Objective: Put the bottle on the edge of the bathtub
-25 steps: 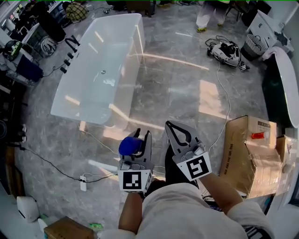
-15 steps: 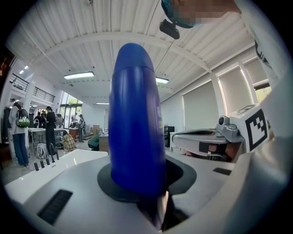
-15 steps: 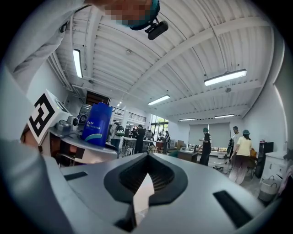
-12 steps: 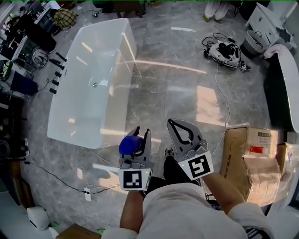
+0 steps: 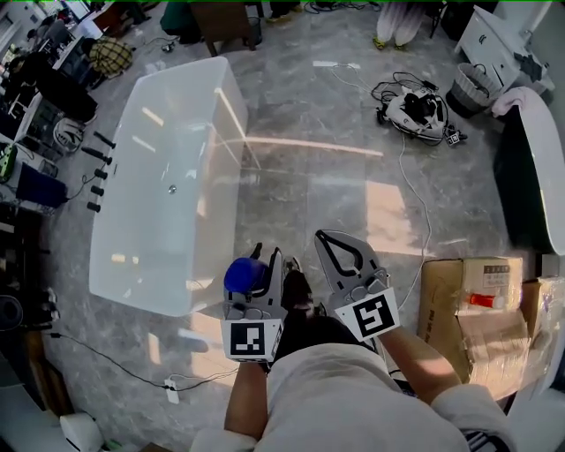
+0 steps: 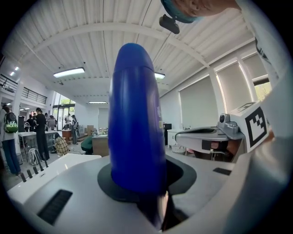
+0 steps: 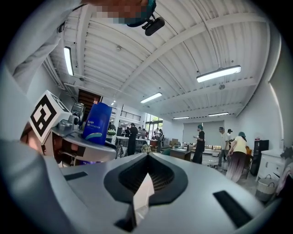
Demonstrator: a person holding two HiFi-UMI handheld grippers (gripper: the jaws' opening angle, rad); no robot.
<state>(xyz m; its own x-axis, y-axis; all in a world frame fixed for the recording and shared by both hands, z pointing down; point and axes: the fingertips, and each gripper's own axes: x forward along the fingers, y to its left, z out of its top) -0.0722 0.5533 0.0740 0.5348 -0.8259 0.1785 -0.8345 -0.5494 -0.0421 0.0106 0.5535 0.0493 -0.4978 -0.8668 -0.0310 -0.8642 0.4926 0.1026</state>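
A blue bottle [image 5: 246, 275] stands upright between the jaws of my left gripper [image 5: 267, 261], which is shut on it. In the left gripper view the bottle [image 6: 135, 119] fills the middle and hides what lies ahead. My right gripper [image 5: 336, 249] is just to the right of the left one, shut with nothing between its jaws; its view shows the bottle [image 7: 96, 120] off to the left. The white bathtub [image 5: 231, 124] stands on the floor ahead and to the left, its near end [image 5: 146, 303] a short way in front of the left gripper.
Cardboard boxes [image 5: 468, 309] sit at the right, by a dark tub with a white rim [image 5: 537, 168]. Cables and a device pile [image 5: 413, 106] lie on the grey floor at the back right. A power strip [image 5: 172, 389] and its cord lie near left. A person [image 5: 397, 22] stands far back.
The bathtub has drawn nearer and slid down and to the left in the head view. Both grippers keep their places in the view, the bottle still in the left one.
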